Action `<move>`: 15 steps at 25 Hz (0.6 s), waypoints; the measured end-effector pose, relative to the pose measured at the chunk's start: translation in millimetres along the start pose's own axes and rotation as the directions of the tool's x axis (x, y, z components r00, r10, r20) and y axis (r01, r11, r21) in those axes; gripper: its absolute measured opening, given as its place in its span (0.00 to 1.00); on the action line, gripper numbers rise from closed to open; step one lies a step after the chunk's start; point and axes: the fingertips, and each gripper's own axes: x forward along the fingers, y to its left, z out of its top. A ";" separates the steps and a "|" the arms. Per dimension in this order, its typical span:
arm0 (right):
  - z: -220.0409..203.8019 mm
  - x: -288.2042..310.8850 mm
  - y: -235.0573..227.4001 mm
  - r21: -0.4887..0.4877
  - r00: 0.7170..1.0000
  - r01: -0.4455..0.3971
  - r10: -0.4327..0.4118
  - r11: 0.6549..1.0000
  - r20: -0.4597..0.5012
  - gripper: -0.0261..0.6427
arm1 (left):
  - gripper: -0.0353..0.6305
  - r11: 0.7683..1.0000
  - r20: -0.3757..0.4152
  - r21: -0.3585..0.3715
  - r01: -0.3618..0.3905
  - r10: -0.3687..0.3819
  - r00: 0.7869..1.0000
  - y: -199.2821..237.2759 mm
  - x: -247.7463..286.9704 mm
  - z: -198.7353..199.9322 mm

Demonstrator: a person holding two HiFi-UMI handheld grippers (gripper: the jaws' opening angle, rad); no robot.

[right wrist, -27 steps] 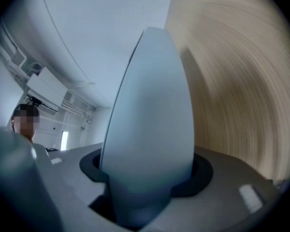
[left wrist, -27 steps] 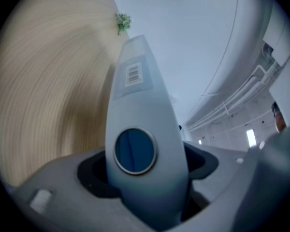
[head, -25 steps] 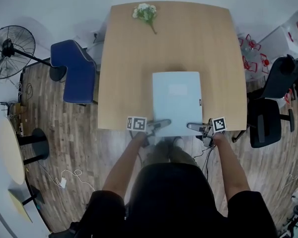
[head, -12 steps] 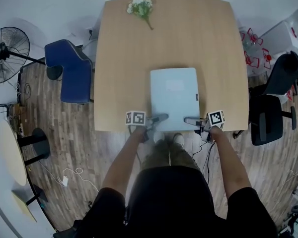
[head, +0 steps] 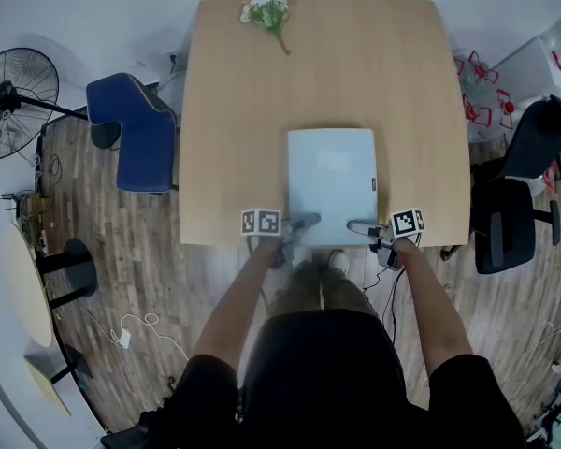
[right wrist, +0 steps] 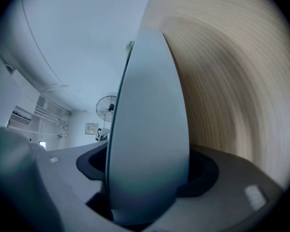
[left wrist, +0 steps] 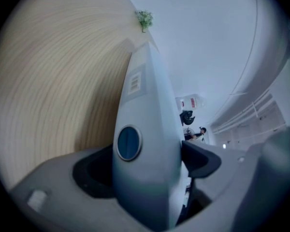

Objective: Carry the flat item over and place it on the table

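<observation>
The flat item (head: 332,181), a pale blue rectangular panel, lies flat on the wooden table (head: 234,110), its near edge about level with the table's front edge. My left gripper (head: 299,223) stands at the item's near left corner and my right gripper (head: 360,225) at its near right corner. In the left gripper view the panel's edge (left wrist: 145,105) runs between the jaws of the left gripper (left wrist: 145,161), which are opening. In the right gripper view the panel (right wrist: 150,129) likewise sits between the opening jaws of the right gripper (right wrist: 150,170).
A small bunch of flowers (head: 266,12) lies at the table's far edge. A blue chair (head: 136,134) stands at the table's left, a floor fan (head: 14,101) beyond it. A black office chair (head: 505,223) is at the right. A person stands at the table's near edge.
The panel has moved a little farther onto the table, no longer overhanging the front edge. Both grippers stay at its near corners.
</observation>
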 end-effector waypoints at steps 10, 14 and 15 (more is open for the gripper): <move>5.1 -20.0 -12.8 -0.078 0.969 0.221 -0.210 0.972 0.131 0.68 | 0.71 0.991 0.091 0.036 -0.129 0.126 0.988 -1.3 2.8 -4.0; 4.8 -28.7 -16.8 -0.100 0.945 0.294 -0.273 0.951 0.179 0.69 | 0.71 0.984 0.113 0.055 -0.168 0.161 0.980 0.1 4.1 -4.7; 3.8 -30.5 -18.1 -0.106 0.939 0.310 -0.287 0.945 0.190 0.69 | 0.71 0.982 0.121 0.062 -0.179 0.171 0.978 0.2 4.0 -5.2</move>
